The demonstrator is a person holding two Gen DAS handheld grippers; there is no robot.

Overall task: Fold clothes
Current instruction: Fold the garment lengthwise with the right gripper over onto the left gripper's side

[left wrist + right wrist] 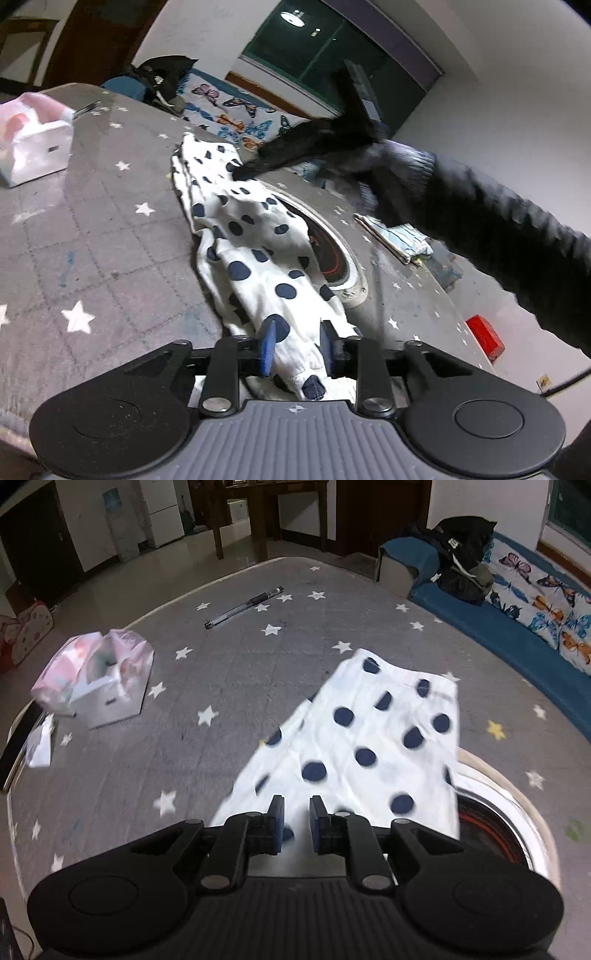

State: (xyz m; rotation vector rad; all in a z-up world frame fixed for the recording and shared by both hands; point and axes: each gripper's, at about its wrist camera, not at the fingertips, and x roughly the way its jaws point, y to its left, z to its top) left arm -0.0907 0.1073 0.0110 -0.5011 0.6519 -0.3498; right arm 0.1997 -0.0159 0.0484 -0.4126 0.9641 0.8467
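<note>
A white garment with dark blue dots [255, 251] lies stretched along the grey star-patterned table [110, 229]. My left gripper [297, 345] has its blue pads on either side of the garment's near end, which passes between them. My right gripper [243, 171] reaches in from the right and its tips touch the garment's far end. In the right wrist view the garment [369, 746] spreads out ahead of the right gripper [297, 825], whose pads stand a little apart over the cloth.
A round inset cooktop [332, 254] sits under the garment's right edge. A white box in a pink bag [99, 679] and a pen [243, 607] lie on the table's left. Folded cloth [395, 236] and a red object [485, 338] lie at right. A butterfly-print bed [546, 620] stands behind.
</note>
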